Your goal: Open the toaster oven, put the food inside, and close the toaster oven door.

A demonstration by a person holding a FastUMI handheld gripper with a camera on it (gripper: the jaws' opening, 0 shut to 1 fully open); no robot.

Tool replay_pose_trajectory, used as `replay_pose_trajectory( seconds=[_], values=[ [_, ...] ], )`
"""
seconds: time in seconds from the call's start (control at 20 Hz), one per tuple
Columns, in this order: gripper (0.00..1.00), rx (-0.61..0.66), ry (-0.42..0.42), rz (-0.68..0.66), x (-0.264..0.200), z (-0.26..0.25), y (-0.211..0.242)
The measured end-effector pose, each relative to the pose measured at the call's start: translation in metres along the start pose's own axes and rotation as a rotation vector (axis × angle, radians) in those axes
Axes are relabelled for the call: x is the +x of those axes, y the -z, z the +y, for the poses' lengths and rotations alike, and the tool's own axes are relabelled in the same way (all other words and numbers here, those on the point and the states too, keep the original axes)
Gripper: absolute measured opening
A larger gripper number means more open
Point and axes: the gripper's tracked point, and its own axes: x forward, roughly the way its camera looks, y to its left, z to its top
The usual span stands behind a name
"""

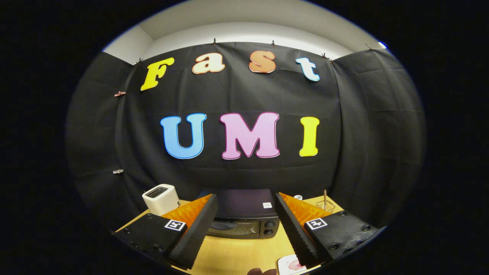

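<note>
The toaster oven [244, 219] stands on the wooden table [237, 258], ahead of the gripper [246, 225] and framed between its two fingers. Its door looks closed; the dark glass front and the two knobs on its right side face the camera. So, as far as I can judge, the first step, opening the door, is not yet done.

The gripper is released: the fingers stand wide apart, they hold nothing, and they touch nothing. They are raised above the table and are near the oven but not at it.

Close under the right finger, on the table, lies a small white plate [290, 264] with something pinkish on it, partly hidden. This is probably the food, but I cannot tell what it is. Next to it there is a dark rounded thing, too unclear to name.

All three steps seem to remain: open, put the food in, close.

Farther out, a white toaster [161, 198] stands left of the oven, and a small wire basket [325, 206] with a stick is at the right.
</note>
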Motion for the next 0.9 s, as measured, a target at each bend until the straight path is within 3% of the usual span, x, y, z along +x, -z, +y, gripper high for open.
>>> replay_pose_trajectory(
  seconds=[0.5,0.9],
  values=[
    [0.98,-0.03,-0.028,0.251,0.1,0.073,0.118],
    [0.98,0.031,0.035,0.382,0.147,0.076,0.176]
  ],
)
